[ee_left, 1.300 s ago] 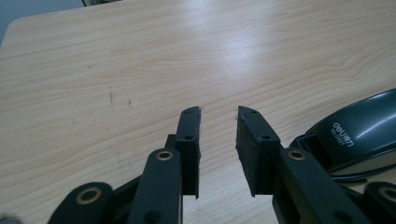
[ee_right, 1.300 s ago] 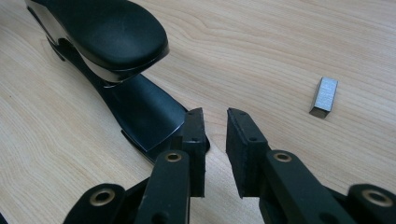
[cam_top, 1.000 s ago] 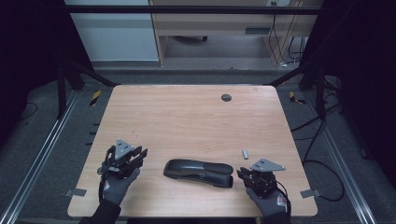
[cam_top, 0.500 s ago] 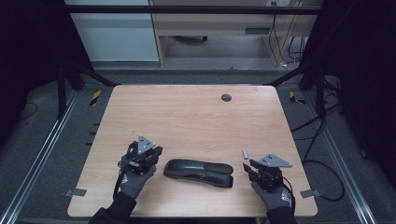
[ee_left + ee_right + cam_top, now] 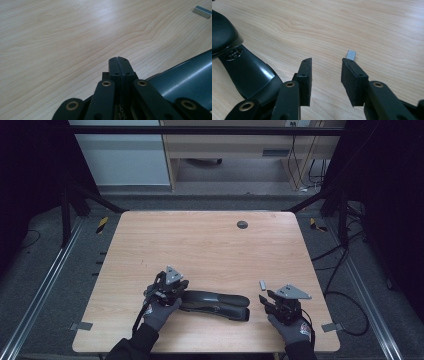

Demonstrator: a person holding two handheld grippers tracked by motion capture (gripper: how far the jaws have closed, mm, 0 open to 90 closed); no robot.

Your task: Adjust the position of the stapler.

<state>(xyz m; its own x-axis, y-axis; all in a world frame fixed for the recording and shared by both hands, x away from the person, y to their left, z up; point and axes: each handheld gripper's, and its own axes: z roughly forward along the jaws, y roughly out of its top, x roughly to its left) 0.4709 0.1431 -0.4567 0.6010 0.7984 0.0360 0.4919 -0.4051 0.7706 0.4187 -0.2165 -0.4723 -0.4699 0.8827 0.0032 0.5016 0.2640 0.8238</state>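
The wooden table (image 5: 210, 245) took up most of the high view, with a small dark round cap (image 5: 242, 224) set into its far side. On the near part of the table lay a long black stapler (image 5: 215, 302), flat on the wood and stretched from left to right between the two gloved hands. The left gripper (image 5: 172, 286) sat right at the stapler's left end, with the gloved left hand (image 5: 159, 312) behind it; in the left gripper view the jaws had just been closing and stood pressed flat together with nothing between them, and the dark blue-grey body of the stapler (image 5: 185, 77) showed just to their right, though I could not tell whether it touched them. The right gripper (image 5: 267, 301) sat near the stapler's right end, apart from it, held by the right hand (image 5: 290, 327). In the right gripper view its jaws had just been opening and stood spread with only bare wood between them, the black end of the stapler (image 5: 244, 70) just to their left. A small grey strip of staples (image 5: 262, 284) lay on the table just beyond the right gripper, clear of the jaws and near the stapler's right end.
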